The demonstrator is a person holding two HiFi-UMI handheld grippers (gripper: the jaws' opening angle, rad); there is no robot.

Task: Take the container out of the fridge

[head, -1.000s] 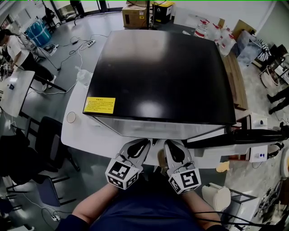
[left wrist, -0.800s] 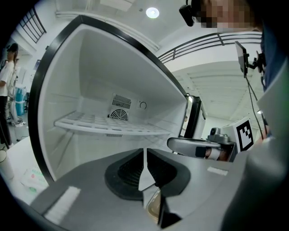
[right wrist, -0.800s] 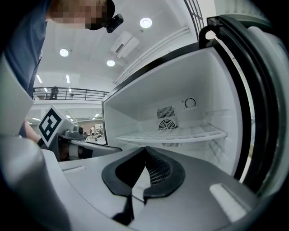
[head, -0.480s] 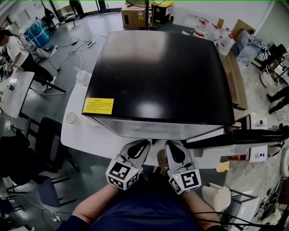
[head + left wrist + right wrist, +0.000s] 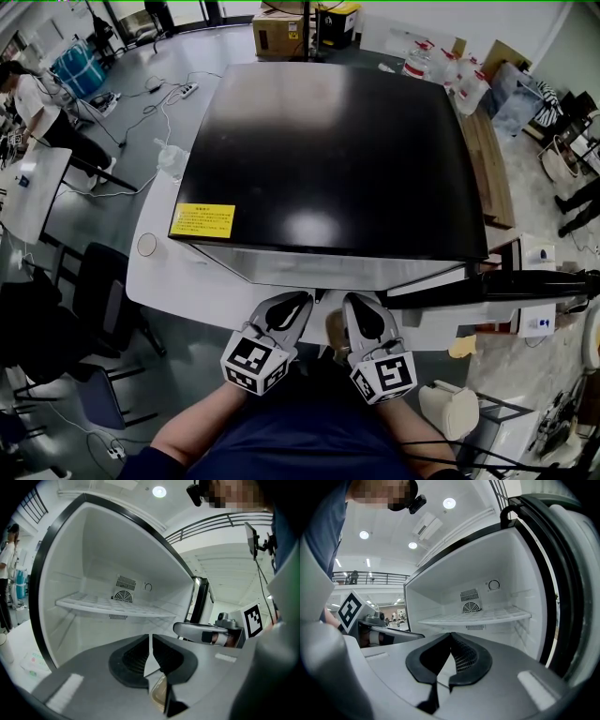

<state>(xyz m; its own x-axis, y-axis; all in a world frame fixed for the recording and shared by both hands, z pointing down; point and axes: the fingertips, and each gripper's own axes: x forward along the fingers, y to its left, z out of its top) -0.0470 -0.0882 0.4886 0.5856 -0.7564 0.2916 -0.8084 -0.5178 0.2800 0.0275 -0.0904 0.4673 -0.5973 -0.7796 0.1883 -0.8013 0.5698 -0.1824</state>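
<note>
From above, the black fridge fills the head view, its door swung open to the right. Both grippers sit side by side at its front edge, pointing into it. My left gripper is shut, pads meeting with nothing between them. My right gripper is shut and empty too. Inside, a white shelf lies bare below a round vent. A tan translucent thing shows under the left jaws; I cannot tell if it is the container.
The fridge stands on a white table, and a yellow label sits on its top left corner. Chairs stand at the left, boxes behind, a bench at the right. A person is far left.
</note>
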